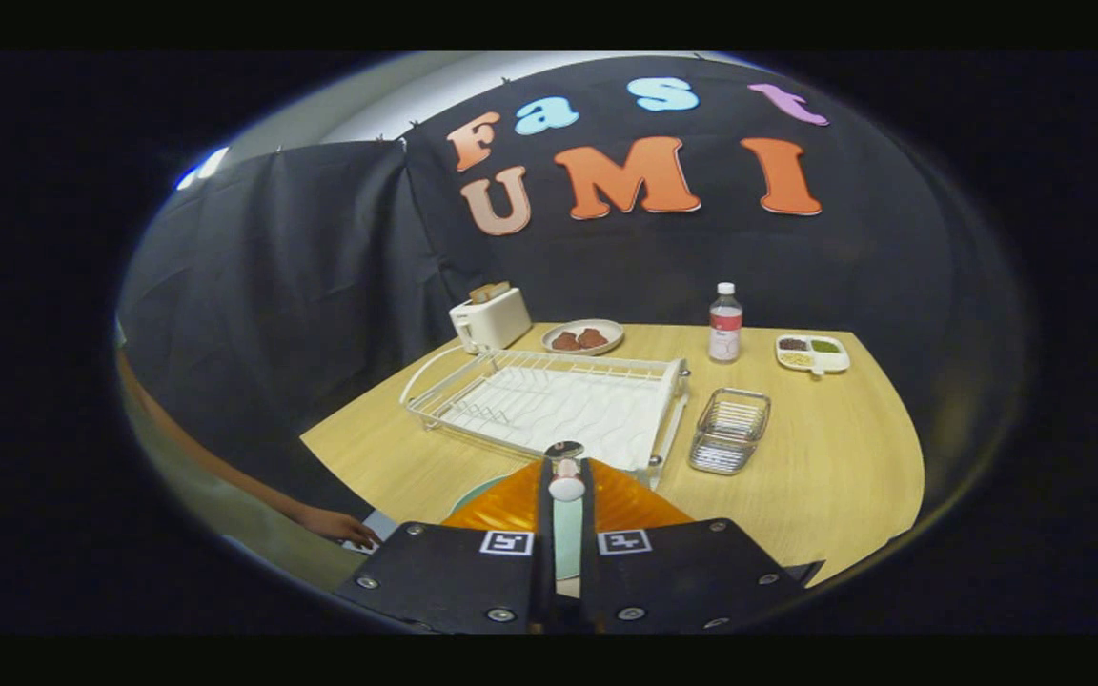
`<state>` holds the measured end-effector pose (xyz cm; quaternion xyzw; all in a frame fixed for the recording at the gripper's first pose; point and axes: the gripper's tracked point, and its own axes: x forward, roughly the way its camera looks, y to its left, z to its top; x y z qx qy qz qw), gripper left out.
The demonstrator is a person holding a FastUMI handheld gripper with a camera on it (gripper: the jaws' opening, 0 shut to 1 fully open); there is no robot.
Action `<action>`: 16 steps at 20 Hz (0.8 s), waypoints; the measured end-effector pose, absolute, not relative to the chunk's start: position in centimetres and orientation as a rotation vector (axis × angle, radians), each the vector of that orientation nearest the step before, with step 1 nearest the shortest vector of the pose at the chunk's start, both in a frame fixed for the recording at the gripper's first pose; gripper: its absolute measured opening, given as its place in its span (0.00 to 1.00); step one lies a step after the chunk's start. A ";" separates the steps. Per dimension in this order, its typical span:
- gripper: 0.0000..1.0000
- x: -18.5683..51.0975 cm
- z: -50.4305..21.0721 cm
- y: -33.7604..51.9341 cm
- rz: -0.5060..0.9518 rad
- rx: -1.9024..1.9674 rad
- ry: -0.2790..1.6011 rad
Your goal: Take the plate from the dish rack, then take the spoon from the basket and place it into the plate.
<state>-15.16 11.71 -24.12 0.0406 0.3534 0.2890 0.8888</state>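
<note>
Between the fingers: the spoon [565, 476], held by both of them. gripper [566, 476] is closed on its handle, the two fingers standing nearly together with just the handle in the gap. Spoon points forward, metal bowl end sticking out just past the fingertips, a rounded pale knob on the handle sitting right at the tips.

Under the fingers, a pale teal curved edge shows on the near side, looks like the plate [475, 493] (mostly hidden by the gripper, so can't confirm its full outline). It lies on the wooden table [825, 467], just in front of the dish rack [549, 405]. Spoon is above it; can't tell whether it touches.

A person's hand [339, 524] rests at the table's near edge, off to the side of the gripper.

Dish rack: white wire frame with a white ribbed tray, just ahead of the spoon tip. Nothing standing in it. Wire basket [728, 431] sits just beside the rack, apart from it by a small gap.

Far side of table, along the black cloth wall: white toaster [490, 319] with bread in the slot, a shallow dish [583, 336] with two brown pieces, a clear bottle [725, 324] upright with white cap, and a white divided tray [812, 353] holding small portions in its compartments.
</note>
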 end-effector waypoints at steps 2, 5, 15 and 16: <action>0.10 -16.2 -25.6 12.6 0.643 0.093 0.778; 0.11 -16.9 -27.5 13.2 0.673 0.090 0.815; 0.13 -18.2 -33.1 14.2 0.703 0.100 0.937; 0.14 -18.4 -33.7 14.1 0.701 0.097 0.952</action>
